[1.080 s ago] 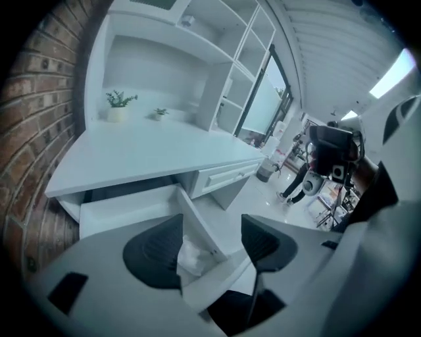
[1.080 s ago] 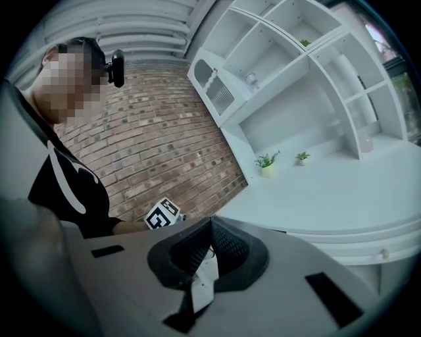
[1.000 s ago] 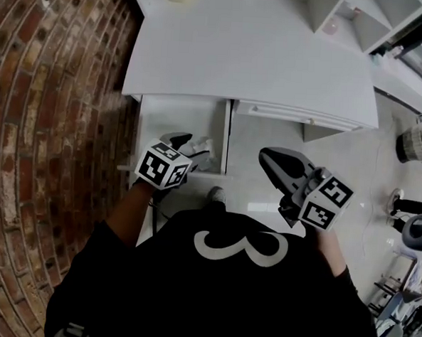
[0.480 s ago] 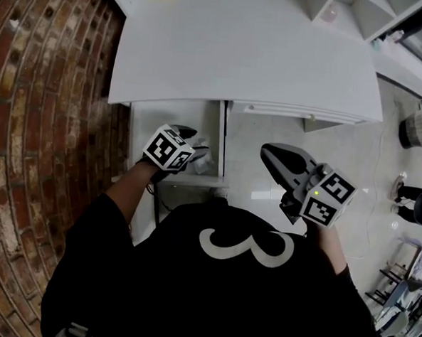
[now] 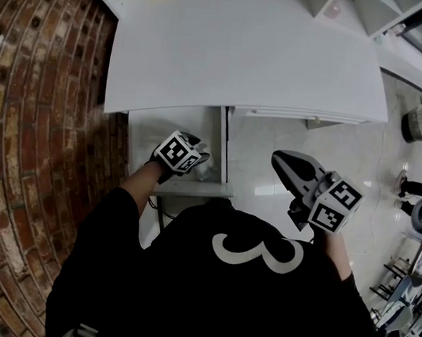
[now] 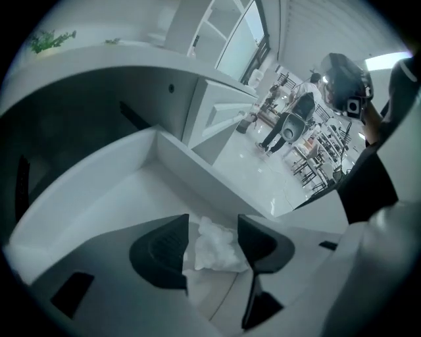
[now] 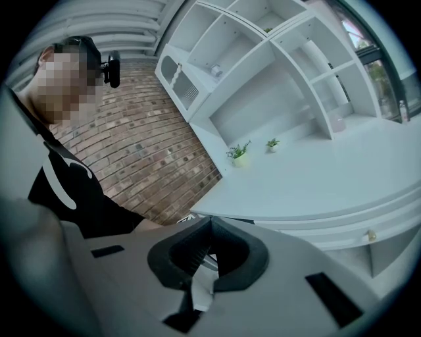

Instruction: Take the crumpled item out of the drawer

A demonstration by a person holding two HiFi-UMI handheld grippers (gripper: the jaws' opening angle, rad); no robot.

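The white drawer [image 5: 223,140] is pulled out under the left end of the desk. A crumpled white paper ball [image 6: 214,245] lies near its front right corner [image 5: 204,170]. My left gripper [image 6: 212,227] reaches down into the drawer [image 6: 217,184] with one jaw on each side of the ball; the jaws are closing on it and stand right at its edges. From the head view the left gripper [image 5: 197,155] is over the drawer's front. My right gripper [image 5: 278,158] hangs shut and empty over the floor right of the drawer, its tips touching [image 7: 209,224].
The white desk top [image 5: 239,52] overhangs the drawer. A second, closed drawer with a small knob [image 5: 300,114] sits to the right. A brick wall [image 5: 36,118] runs along the left. Shelves [image 7: 263,79] and two small plants [image 7: 238,153] stand at the desk's back.
My left gripper has moved in over the paper ball in the drawer's front corner, and its jaws have narrowed around it. The right gripper has stayed about where it was.
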